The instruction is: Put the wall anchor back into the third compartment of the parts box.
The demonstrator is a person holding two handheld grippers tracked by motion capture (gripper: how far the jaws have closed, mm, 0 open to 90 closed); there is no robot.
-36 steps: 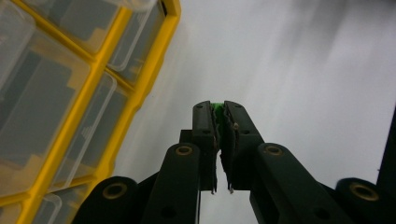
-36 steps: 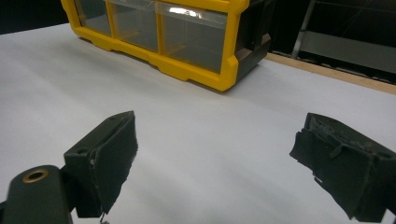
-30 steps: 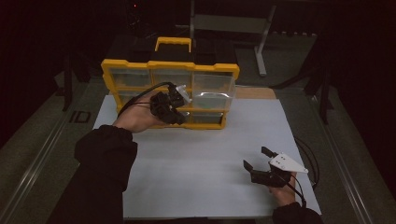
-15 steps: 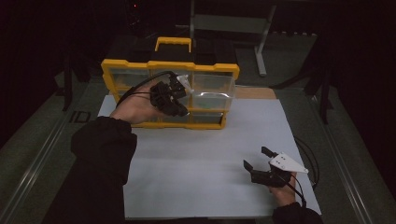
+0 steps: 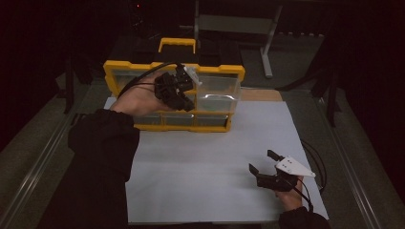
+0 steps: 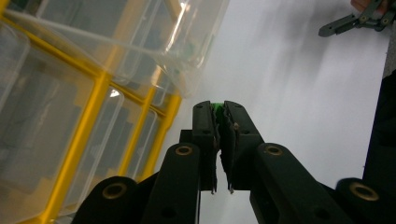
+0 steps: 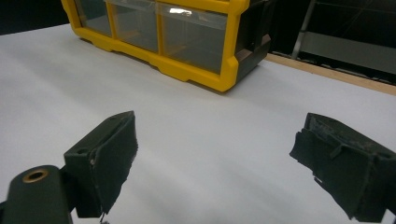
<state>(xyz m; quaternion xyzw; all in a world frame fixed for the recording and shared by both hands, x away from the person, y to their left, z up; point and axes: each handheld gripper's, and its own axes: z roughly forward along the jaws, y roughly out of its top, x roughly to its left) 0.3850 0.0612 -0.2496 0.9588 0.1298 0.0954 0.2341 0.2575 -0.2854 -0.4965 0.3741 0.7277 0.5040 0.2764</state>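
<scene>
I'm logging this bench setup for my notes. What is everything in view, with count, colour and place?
Parts organiser: one, yellow frame with clear compartments and a yellow handle, far side of the white sheet.
Clear bin: one, transparent, raised out of the organiser at its right part.
White sheet: one, covering the table top.
Small green piece: one, pinched at the left tongs' tips; what it is I cannot tell.
Metal stand: one, grey, behind the table.
Left tongs: black, shut, over the organiser.
Right tongs: black, open, low on the sheet's right.
</scene>
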